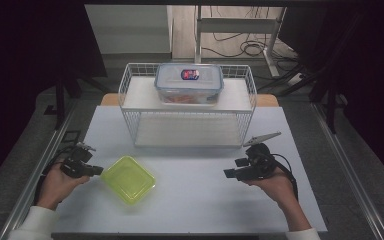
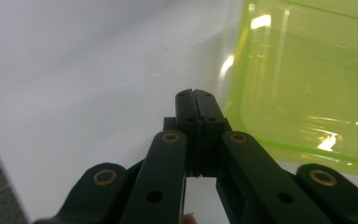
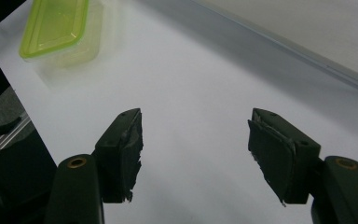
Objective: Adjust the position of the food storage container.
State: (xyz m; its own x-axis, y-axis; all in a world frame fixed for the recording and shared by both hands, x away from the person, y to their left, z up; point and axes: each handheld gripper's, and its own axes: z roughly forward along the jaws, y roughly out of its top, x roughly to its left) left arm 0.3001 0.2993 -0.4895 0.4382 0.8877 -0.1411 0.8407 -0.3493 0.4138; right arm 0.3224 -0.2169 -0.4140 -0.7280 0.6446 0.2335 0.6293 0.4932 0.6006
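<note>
Green container (image 1: 128, 179) at seven o'clock on my table (image 1: 205, 200).
My left gripper (image 1: 98, 170), closed on nothing, lies level at its nine o'clock edge; translucent, empty, upright. My right gripper (image 1: 232, 168) hovers open at four o'clock.

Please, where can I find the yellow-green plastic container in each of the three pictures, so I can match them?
High view: the yellow-green container lies on the white table, lower left, just right of the left gripper.
Left gripper view: it is at the right side, beside the shut fingers.
Right gripper view: it sits small in the upper left corner.
Shared landmark: the white table surface under the container.
</note>
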